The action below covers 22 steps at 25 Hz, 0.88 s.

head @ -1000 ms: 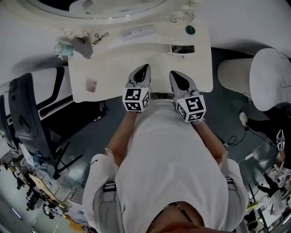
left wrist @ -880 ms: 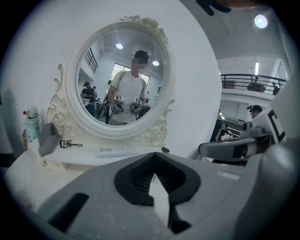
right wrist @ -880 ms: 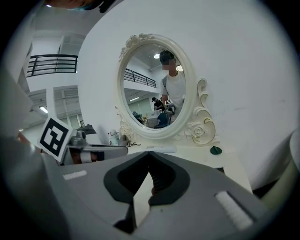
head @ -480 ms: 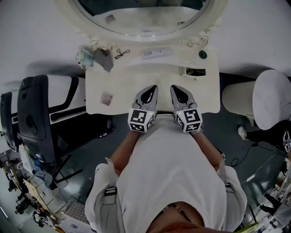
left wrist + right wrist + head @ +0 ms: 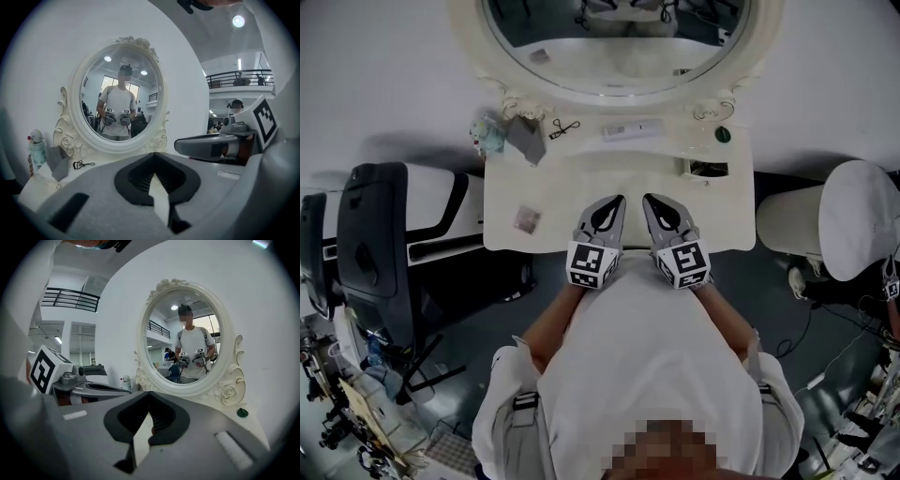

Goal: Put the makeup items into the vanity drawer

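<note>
Two claws, both clenched on nothing: the left claw and right claw are side by side over the near edge of the counter, tips aimed at the mirror. I judge this a neutral pose: jaws shut so nothing snags, the pair centred so either can reach out. Nearest, left of the left claw, a small square item lies alone on the lower counter, well apart from the rest. Along the raised back ledge under the mirror, set out as on any dressing table, are an eyelash curler, a white flat stick and a green round cap. At the left end a little bottle figure stands beside a grey pouch. Just below the cap is a dark opening that I take for the drawer, pulled out. Its contents are hidden. Every makeup item I can see lies out on the counter, none in it.
</note>
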{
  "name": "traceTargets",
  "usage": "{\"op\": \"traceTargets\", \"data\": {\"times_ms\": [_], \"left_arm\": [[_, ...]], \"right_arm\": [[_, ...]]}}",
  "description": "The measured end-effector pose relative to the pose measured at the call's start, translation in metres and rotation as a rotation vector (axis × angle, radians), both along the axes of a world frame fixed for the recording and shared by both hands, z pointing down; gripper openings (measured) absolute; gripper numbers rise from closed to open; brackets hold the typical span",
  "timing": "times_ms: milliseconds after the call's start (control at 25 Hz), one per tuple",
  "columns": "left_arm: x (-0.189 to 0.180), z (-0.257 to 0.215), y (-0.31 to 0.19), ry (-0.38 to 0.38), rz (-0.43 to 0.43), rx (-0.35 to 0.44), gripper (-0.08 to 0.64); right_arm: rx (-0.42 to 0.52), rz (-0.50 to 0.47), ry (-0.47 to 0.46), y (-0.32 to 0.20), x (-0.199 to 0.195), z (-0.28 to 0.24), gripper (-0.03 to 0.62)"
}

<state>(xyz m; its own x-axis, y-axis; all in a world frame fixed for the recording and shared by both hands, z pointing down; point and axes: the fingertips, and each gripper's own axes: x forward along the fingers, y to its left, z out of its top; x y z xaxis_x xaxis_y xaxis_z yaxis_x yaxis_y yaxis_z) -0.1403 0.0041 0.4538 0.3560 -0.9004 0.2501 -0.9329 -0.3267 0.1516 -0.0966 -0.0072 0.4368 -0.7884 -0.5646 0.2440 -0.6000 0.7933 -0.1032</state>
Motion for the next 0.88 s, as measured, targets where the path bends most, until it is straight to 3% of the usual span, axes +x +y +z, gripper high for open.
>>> {"op": "traceTargets", "data": {"times_ms": [480,880], "left_arm": [[-0.009,0.005,0.008,0.022,-0.028,-0.026,0.006],[0.009,0.009,0.012,-0.003,0.069,-0.03,0.006]], "right_arm": [[-0.007,-0.036,-0.004,0.009,-0.01,0.001,0.008],[-0.01,-0.037,-0.011,0.013,-0.01,0.001,0.008]]}}
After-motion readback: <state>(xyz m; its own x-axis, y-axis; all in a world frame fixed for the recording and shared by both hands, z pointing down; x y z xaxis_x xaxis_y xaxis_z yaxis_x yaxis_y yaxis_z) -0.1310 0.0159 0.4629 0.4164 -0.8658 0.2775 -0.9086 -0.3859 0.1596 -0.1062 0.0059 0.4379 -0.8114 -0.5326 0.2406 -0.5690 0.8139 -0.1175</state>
